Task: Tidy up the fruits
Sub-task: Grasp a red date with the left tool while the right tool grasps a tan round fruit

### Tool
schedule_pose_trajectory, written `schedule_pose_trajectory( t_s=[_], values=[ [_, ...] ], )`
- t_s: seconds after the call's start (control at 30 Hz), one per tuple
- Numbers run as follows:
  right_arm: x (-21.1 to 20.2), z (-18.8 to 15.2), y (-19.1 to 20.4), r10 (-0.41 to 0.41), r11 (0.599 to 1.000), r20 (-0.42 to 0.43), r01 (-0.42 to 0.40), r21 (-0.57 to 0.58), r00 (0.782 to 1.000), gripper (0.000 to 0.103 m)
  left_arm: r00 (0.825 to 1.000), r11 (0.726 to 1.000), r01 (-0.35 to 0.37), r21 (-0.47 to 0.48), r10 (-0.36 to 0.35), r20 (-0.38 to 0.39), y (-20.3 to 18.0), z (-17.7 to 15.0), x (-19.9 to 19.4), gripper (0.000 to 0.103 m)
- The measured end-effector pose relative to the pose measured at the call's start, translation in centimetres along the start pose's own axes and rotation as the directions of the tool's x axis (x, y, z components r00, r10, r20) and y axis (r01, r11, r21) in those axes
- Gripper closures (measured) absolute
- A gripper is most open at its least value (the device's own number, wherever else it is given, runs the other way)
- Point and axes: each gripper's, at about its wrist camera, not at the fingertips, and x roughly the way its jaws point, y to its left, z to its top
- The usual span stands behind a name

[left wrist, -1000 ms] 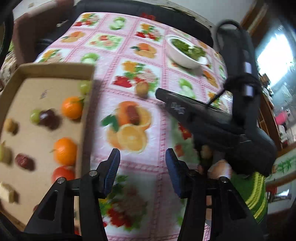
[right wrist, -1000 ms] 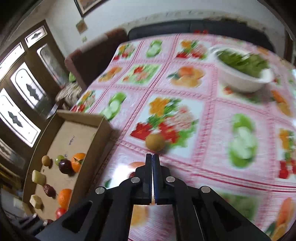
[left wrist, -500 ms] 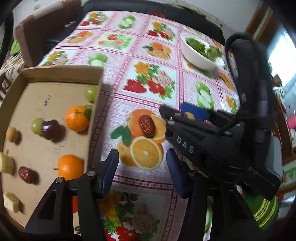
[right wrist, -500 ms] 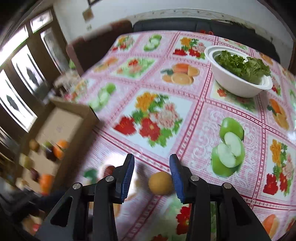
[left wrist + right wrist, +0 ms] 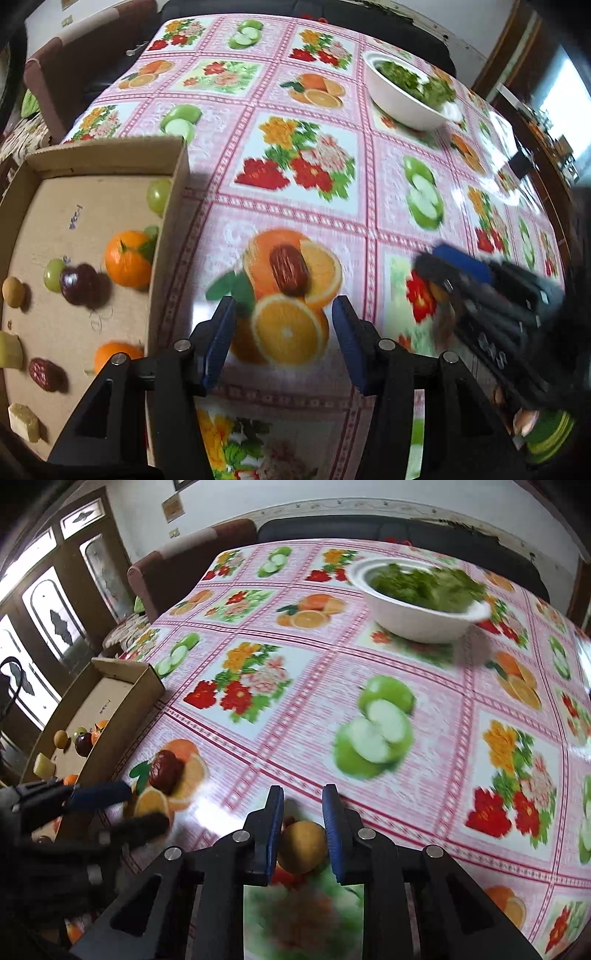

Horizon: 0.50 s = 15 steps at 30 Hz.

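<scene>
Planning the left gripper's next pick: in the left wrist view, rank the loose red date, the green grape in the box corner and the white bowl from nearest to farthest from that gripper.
1. Red date: just ahead of the left gripper, on the printed orange.
2. Green grape: to the left, inside the cardboard box.
3. White bowl: far right, holding greens.

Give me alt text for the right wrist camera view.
The right gripper has its jaws shut on a small yellow-brown fruit above a fruit-print tablecloth. A red date lies left, by a cardboard tray.
</scene>
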Motion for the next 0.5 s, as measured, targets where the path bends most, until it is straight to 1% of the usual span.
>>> schedule_pose_trajectory(
  t_s=[0.1, 0.17, 0.2, 0.23, 0.27, 0.3, 0.33, 0.37, 0.43, 0.5],
  values=[
    [-0.7, -0.9, -0.9, 0.006, 1.000, 0.008, -0.006, 0.017, 1.000, 0.078, 1.000, 1.000, -0.025, -0.018, 0.025, 0.000, -0.1, 1.0, 0.9, 0.051],
    [-1.0, -1.3, -0.9, 0.011, 1.000, 0.006, -0.011, 0.019, 1.000, 0.071, 0.998, 0.998, -0.061, -0.009, 0.061, 0.014, -0.6, 1.5, 1.3, 0.051],
    [-1.3, -1.6, -0.9, 0.009, 1.000, 0.006, -0.009, 0.019, 1.000, 0.064, 0.997, 0.997, -0.072, -0.005, 0.072, 0.021, -0.8, 1.7, 1.5, 0.051],
    [-1.6, -2.0, -0.8, -0.001, 1.000, 0.007, 0.001, 0.018, 1.000, 0.061, 0.996, 0.997, -0.081, 0.002, 0.081, 0.030, -1.0, 1.7, 1.6, 0.056],
    [-1.7, -2.3, -0.7, -0.010, 1.000, 0.008, 0.010, 0.011, 1.000, 0.061, 0.996, 0.996, -0.086, 0.013, 0.086, 0.037, -1.1, 1.7, 1.6, 0.072],
    [-1.8, -2.6, -0.6, -0.020, 1.000, 0.012, 0.020, 0.003, 1.000, 0.061, 0.994, 0.995, -0.100, 0.027, 0.099, 0.046, -1.3, 1.6, 1.6, 0.076],
    [-1.9, -2.9, -0.5, -0.039, 0.999, 0.017, 0.039, -0.009, 0.999, 0.061, 0.994, 0.994, -0.099, 0.035, 0.097, 0.050, -1.4, 1.5, 1.5, 0.081],
    [-2.0, -3.1, -0.3, -0.052, 0.998, 0.020, 0.053, -0.020, 0.998, 0.061, 0.996, 0.996, -0.079, 0.040, 0.077, 0.051, -1.4, 1.3, 1.4, 0.084],
    [-2.3, -3.8, -0.1, -0.068, 0.997, 0.025, 0.069, -0.036, 0.997, 0.054, 0.998, 0.997, -0.050, 0.055, 0.047, 0.052, -1.5, 0.7, 1.0, 0.084],
    [-2.6, -4.5, 0.1, -0.088, 0.994, 0.032, 0.089, -0.058, 0.996, 0.053, 0.998, 0.997, -0.026, 0.072, 0.022, 0.057, -1.8, 0.1, 0.7, 0.084]
  ],
)
